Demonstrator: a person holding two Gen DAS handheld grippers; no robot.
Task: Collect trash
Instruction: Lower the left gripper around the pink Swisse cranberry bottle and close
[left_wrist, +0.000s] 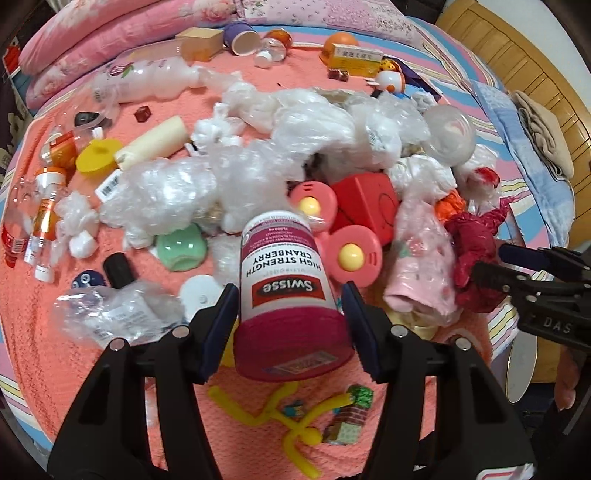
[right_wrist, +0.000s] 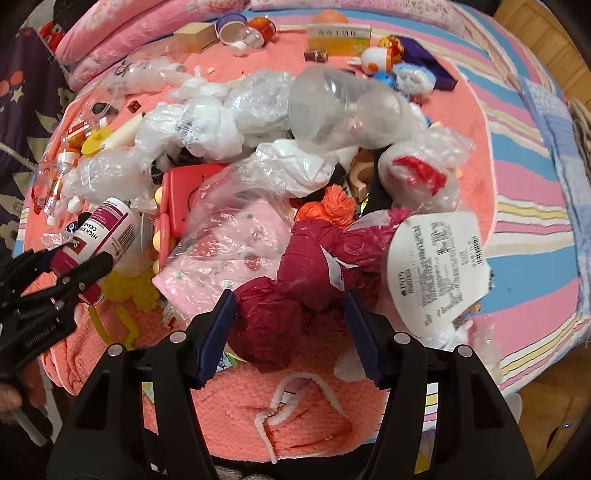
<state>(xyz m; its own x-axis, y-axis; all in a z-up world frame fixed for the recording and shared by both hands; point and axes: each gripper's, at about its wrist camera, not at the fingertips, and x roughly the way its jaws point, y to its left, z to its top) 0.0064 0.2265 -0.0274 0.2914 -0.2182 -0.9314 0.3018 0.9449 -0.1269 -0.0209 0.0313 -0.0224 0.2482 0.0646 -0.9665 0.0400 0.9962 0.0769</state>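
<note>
A Swisse cranberry bottle (left_wrist: 284, 280) with a magenta cap sits between the fingers of my left gripper (left_wrist: 290, 314), cap toward the camera. Both pads press its sides and it tilts above the coral blanket (left_wrist: 258, 435). The right wrist view shows the same bottle (right_wrist: 110, 229) held up in the left gripper (right_wrist: 77, 258). A crumpled dark red plastic bag (right_wrist: 295, 273) lies between the spread fingers of my right gripper (right_wrist: 290, 314), which stands open around it. From the left wrist view, the right gripper (left_wrist: 489, 260) reaches into the red bag (left_wrist: 472, 240) from the right.
Crumpled clear bags (left_wrist: 240, 166) are heaped mid-bed beside a red box (left_wrist: 365, 206) and pink discs with yellow balls (left_wrist: 354, 254). A yellow stick figure (left_wrist: 295, 417) lies under the bottle. A white label (right_wrist: 439, 266) and pink printed bag (right_wrist: 229, 251) flank the red bag. Pillows (left_wrist: 92, 44) lie behind.
</note>
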